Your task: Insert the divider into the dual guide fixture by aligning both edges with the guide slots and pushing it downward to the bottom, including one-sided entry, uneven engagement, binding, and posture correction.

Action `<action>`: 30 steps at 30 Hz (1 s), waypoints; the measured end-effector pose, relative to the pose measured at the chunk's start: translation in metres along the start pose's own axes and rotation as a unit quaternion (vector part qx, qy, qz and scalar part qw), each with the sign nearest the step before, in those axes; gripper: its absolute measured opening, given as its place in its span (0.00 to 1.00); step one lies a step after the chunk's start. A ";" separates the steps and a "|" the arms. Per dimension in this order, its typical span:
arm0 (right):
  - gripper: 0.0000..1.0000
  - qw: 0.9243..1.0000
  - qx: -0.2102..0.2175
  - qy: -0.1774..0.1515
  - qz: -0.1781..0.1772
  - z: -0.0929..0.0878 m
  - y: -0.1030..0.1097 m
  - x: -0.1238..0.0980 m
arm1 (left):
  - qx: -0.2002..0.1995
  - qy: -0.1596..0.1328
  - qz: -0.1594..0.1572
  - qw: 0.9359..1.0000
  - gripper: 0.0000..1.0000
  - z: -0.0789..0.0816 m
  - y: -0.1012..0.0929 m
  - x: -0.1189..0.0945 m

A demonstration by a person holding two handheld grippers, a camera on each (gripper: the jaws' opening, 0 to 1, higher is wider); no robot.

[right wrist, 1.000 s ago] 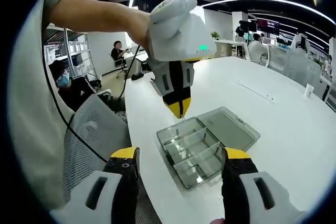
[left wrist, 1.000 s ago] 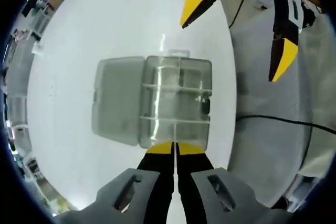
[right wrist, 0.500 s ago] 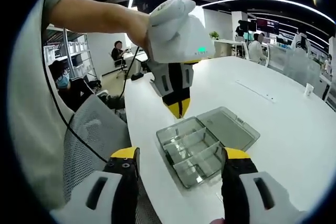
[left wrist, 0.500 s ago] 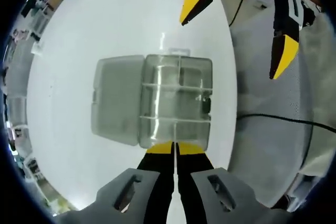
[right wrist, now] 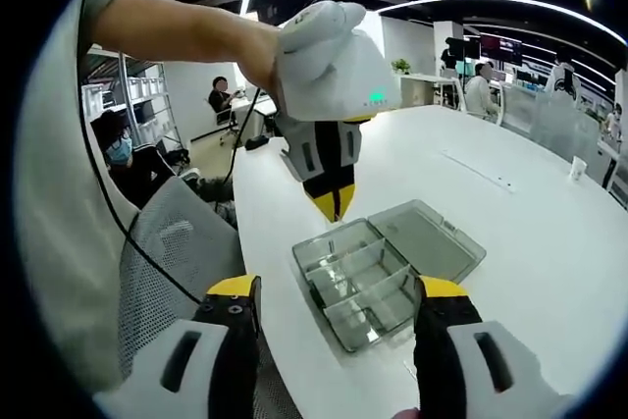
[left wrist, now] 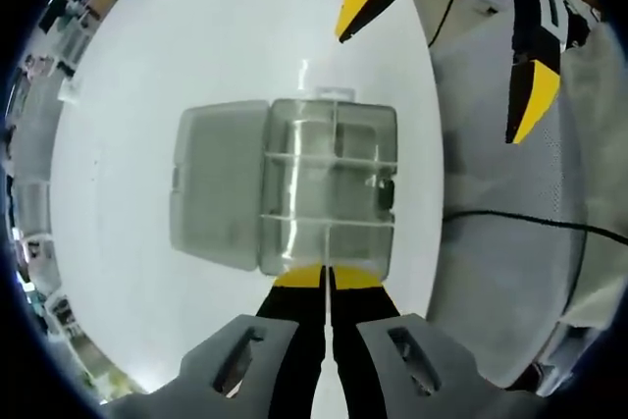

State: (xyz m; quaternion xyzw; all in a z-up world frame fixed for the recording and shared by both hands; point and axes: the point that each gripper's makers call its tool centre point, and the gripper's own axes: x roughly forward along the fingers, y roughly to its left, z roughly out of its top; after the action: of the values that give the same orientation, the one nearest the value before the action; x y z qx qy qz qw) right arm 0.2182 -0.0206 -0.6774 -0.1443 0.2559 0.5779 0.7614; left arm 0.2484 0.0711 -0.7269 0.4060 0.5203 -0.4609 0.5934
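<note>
Almost nothing has changed over the last second: both views sit as before, apart from a slight drift of the right gripper (left wrist: 446, 46) in the left gripper view. The left gripper (left wrist: 327, 277) still hangs over the near edge of the clear box (left wrist: 329, 188), jaws pinched together. A thin clear sheet seems to run from the tips into the box, probably the divider (left wrist: 325, 242), though its edges are too faint to be sure. In the right gripper view the left gripper (right wrist: 332, 205) points down just above the box (right wrist: 365, 282), whose lid (right wrist: 432, 239) lies open flat on the white table (right wrist: 510, 242). The right gripper (right wrist: 339, 291) is held wide, empty, well clear of the box. Judgement: a pause before pushing; the divider is not visibly seated, and the free gripper may be needed to steady the box.
</note>
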 end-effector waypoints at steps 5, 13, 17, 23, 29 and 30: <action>0.60 1.000 0.001 -0.001 0.000 0.000 0.000 0.000 | 0.006 0.004 0.002 1.000 0.00 -0.001 0.000 0.000; 0.60 1.000 0.002 -0.001 0.001 0.001 0.000 0.000 | 0.022 0.009 0.004 1.000 0.00 -0.002 0.000 0.001; 0.60 1.000 0.002 -0.002 0.001 0.001 0.000 0.001 | 0.027 0.013 0.005 1.000 0.00 -0.002 0.000 0.001; 0.60 1.000 0.002 -0.001 0.001 0.000 0.000 0.001 | 0.040 0.022 0.005 0.999 0.00 -0.001 0.000 0.001; 0.60 1.000 0.002 -0.002 0.002 0.001 0.001 0.001 | 0.060 0.041 0.007 0.997 0.00 0.000 -0.002 0.001; 0.60 1.000 0.002 -0.002 0.002 0.001 0.000 0.001 | 0.064 0.041 0.010 0.997 0.00 0.000 -0.001 0.001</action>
State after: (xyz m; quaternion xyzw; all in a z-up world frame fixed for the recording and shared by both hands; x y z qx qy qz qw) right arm 0.2182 -0.0193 -0.6772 -0.1415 0.2558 0.5790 0.7611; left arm 0.2476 0.0702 -0.7278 0.4665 0.5097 -0.4701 0.5492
